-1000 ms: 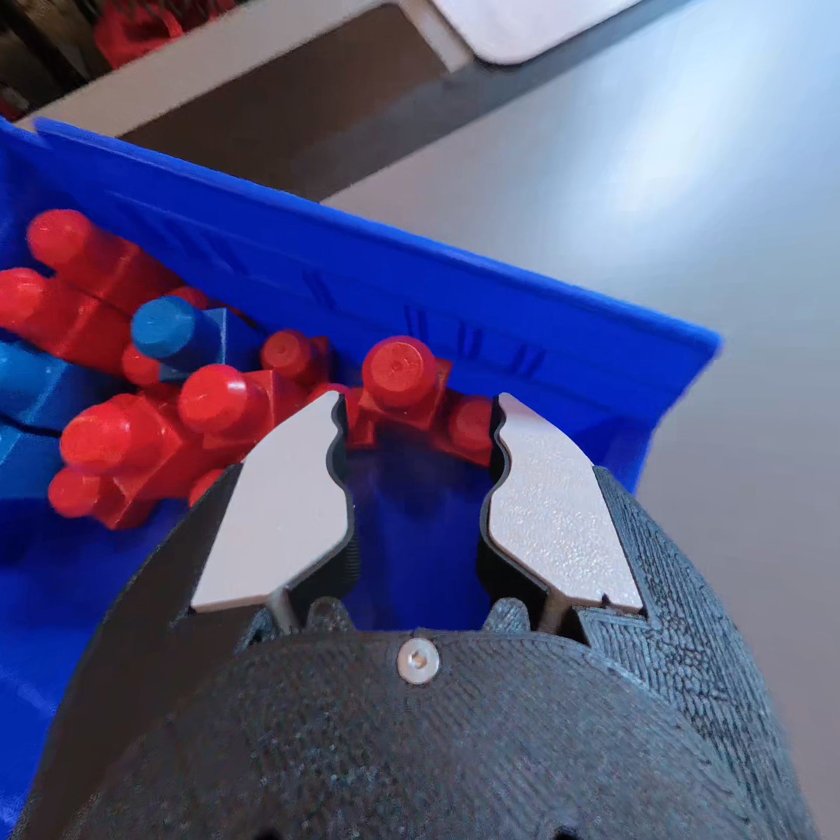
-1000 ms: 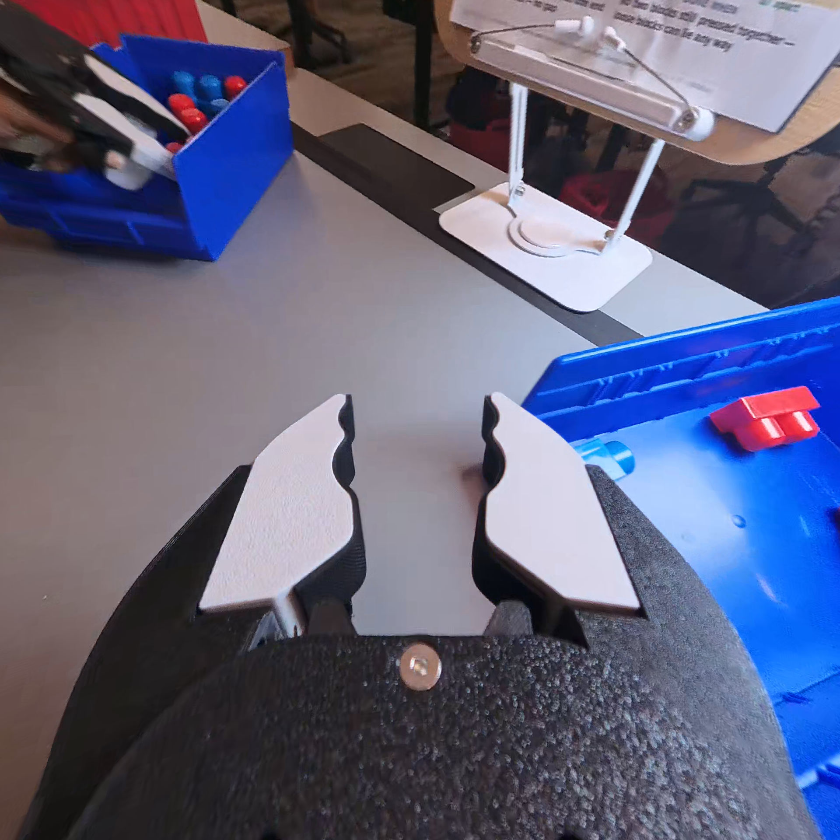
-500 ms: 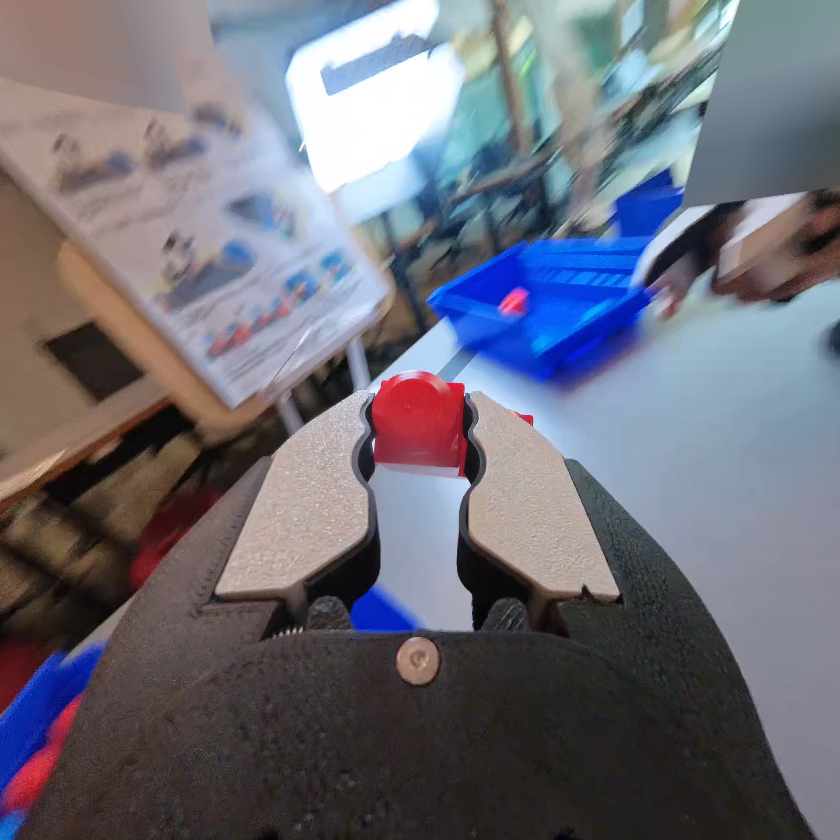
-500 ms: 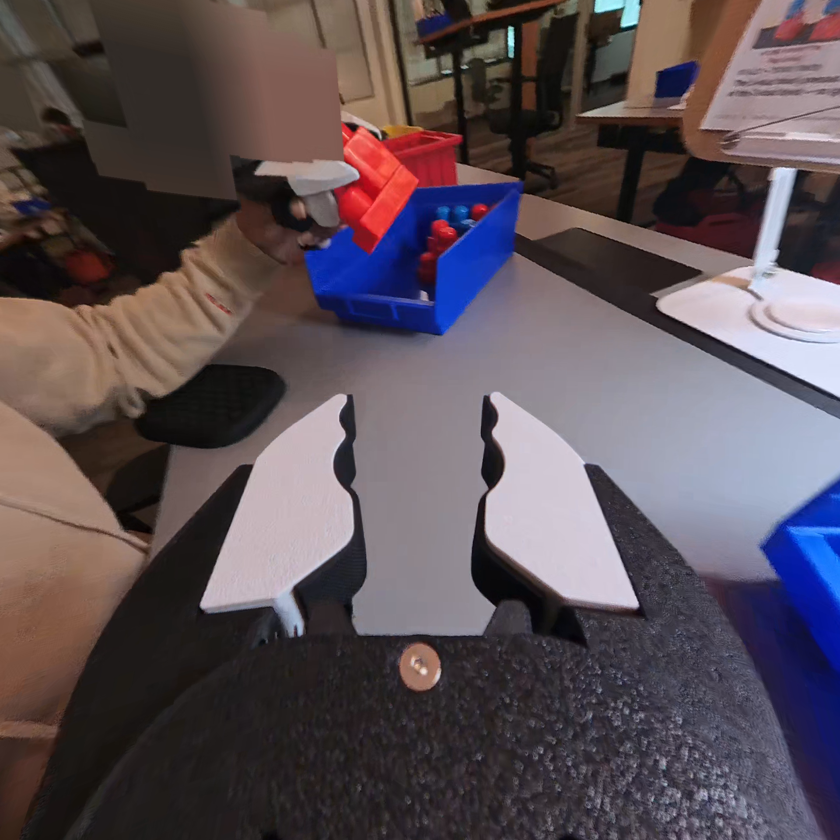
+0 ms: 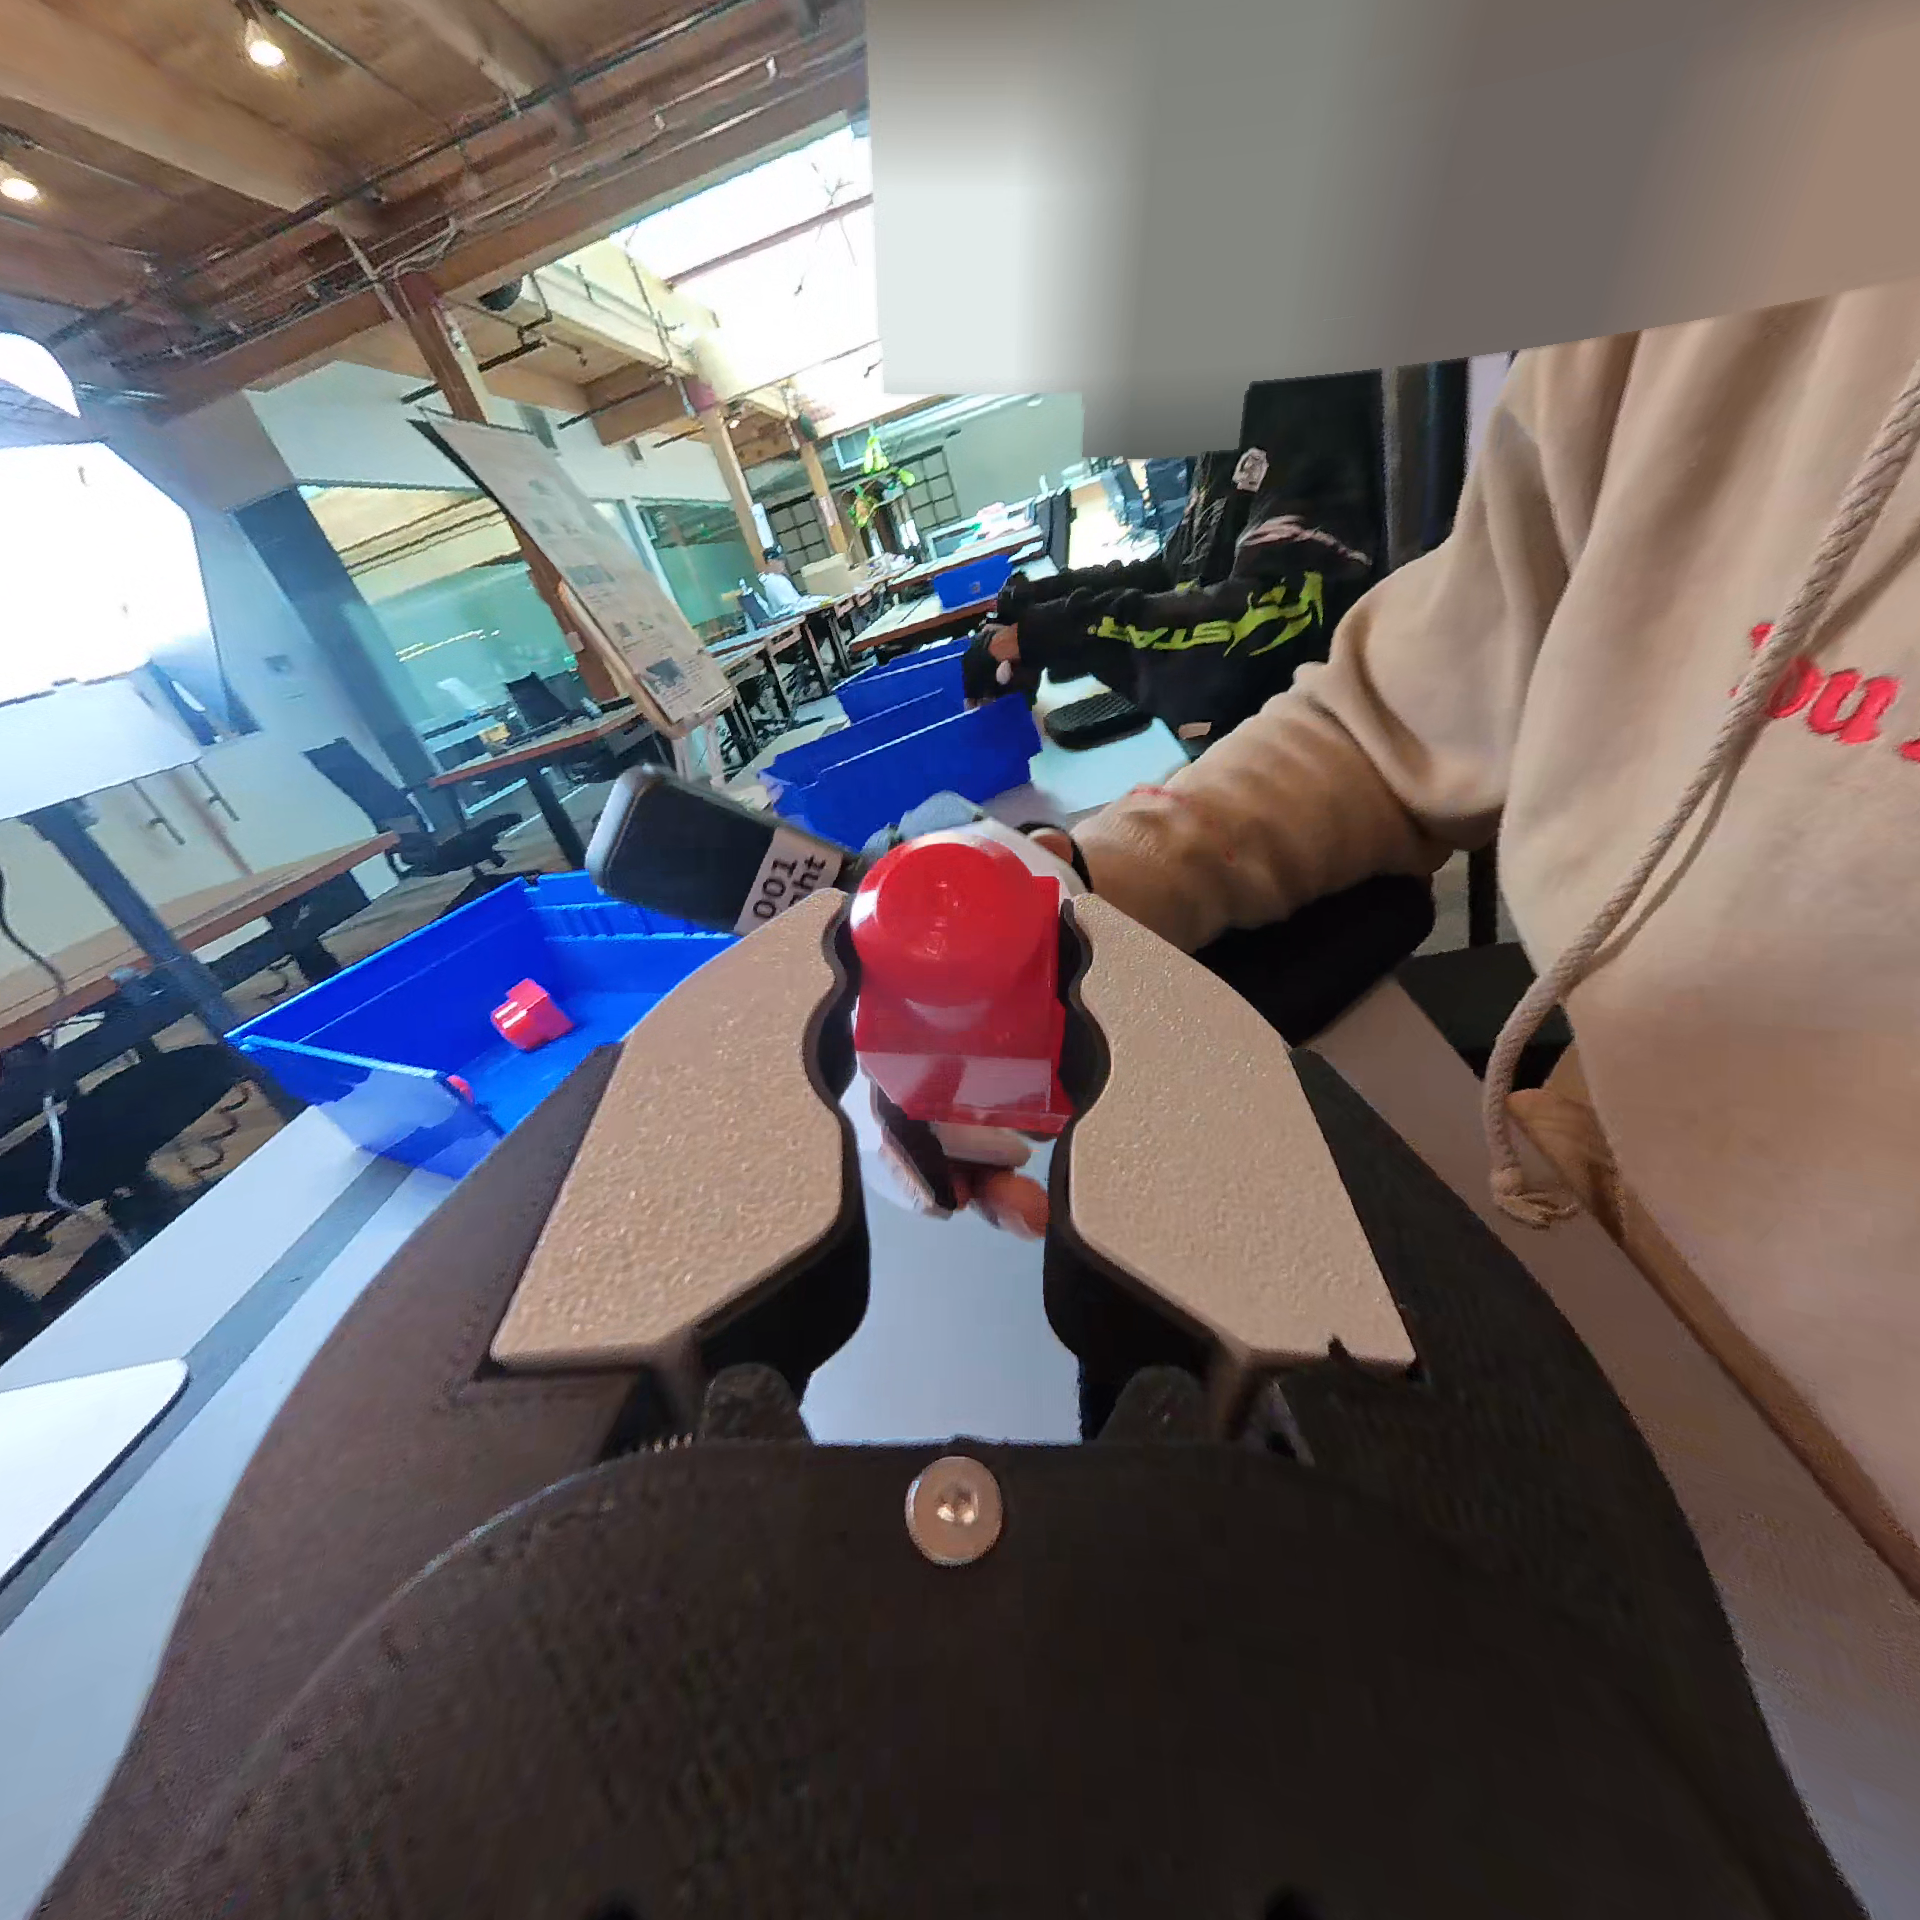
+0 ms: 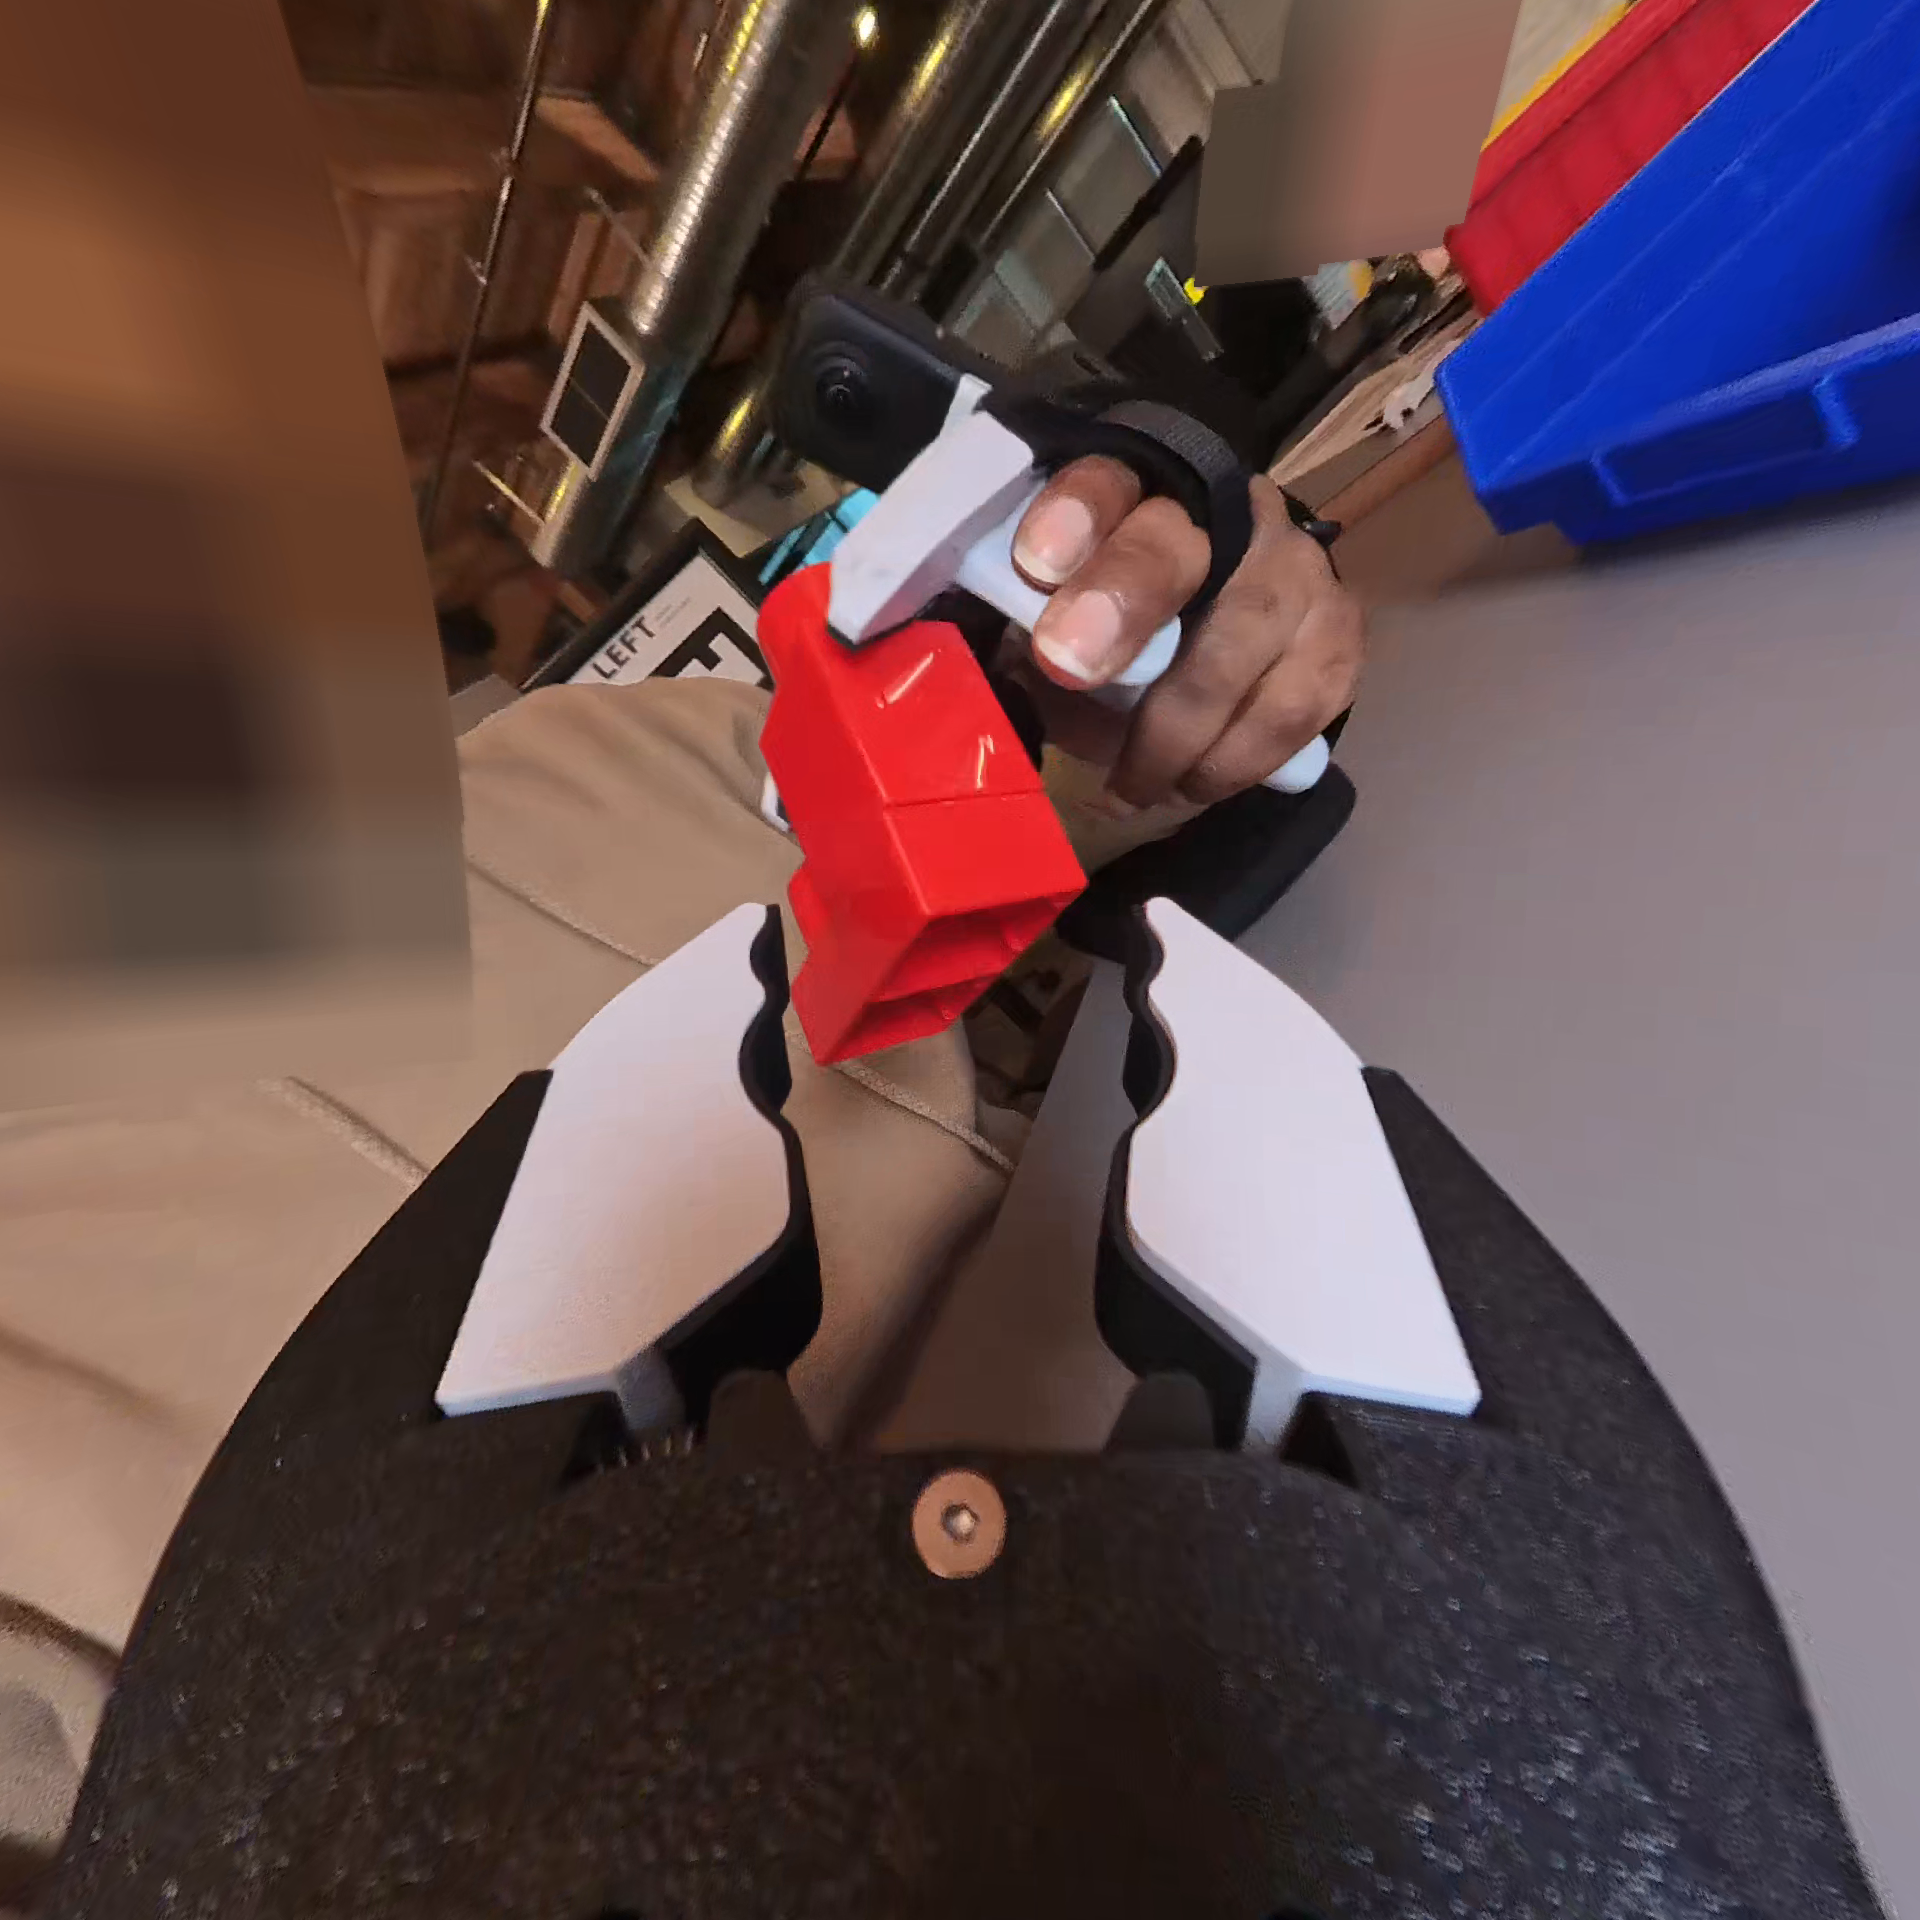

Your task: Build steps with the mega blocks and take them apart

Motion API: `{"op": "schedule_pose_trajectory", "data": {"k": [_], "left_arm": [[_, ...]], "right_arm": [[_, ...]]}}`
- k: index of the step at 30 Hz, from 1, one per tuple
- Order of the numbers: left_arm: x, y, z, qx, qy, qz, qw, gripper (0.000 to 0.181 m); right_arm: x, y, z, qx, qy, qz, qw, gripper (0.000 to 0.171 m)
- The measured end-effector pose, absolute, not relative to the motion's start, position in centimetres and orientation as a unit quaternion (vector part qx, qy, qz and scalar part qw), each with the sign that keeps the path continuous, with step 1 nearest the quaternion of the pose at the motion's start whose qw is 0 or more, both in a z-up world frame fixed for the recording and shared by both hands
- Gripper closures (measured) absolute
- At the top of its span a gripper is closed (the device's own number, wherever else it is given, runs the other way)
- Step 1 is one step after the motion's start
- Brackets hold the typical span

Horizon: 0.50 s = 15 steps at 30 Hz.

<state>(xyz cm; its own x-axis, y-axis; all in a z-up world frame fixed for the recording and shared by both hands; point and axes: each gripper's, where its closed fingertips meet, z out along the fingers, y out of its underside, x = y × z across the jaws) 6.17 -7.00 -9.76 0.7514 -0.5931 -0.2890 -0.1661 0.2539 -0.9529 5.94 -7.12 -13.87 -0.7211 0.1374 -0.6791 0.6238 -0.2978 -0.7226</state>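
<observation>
My left gripper (image 5: 951, 935) is shut on a piece of joined red mega blocks (image 5: 956, 997) and holds it in the air, one round stud facing the camera. In the right wrist view the same red piece (image 6: 904, 810) hangs from one white finger (image 6: 914, 530) of the left gripper, with a hand on the handle behind it. My right gripper (image 6: 956, 914) is open and empty. Its fingertips stand on either side of the lower end of the red piece, not touching it.
A blue bin (image 5: 343, 1081) with one red block (image 5: 530, 1013) sits on the grey table (image 6: 1662, 831). Another blue bin (image 6: 1714, 343) and a red bin (image 6: 1621, 135) stand farther off. A person's beige sweatshirt (image 5: 1662, 831) is close by. My hands' fingertips stand some 4 cm from each other.
The left gripper shut on the red piece in the blue bin, lifted it out and swung it toward the right gripper. The right gripper turned away from its bin and now faces the piece.
</observation>
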Motion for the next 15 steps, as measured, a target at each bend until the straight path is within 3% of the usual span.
{"op": "schedule_pose_trajectory", "data": {"k": [3,5,9,13,15], "left_arm": [[6.7,-7.5,-9.5,-0.584,0.325,-0.154,0.728,0.145],[7.0,-7.6,-9.7,-0.581,0.330,-0.157,0.728,0.145],[6.4,-7.9,-9.3,-0.584,0.335,-0.138,0.726,0.145],[2.5,-8.2,-7.7,-0.604,0.274,-0.149,0.733,0.145],[-0.6,-7.8,-7.7,-0.626,0.236,-0.115,0.734,0.145]], "right_arm": [[6.4,-7.5,-13.8,0.313,0.553,-0.748,0.190,0.110],[7.1,-8.0,-13.3,0.288,0.545,-0.758,0.214,0.122],[7.0,-7.2,-12.1,0.275,0.539,-0.775,0.184,0.135],[7.0,-3.7,-10.7,0.270,0.614,-0.741,0.034,0.138],[5.6,0.4,-9.8,0.319,0.621,-0.711,-0.087,0.138]]}}
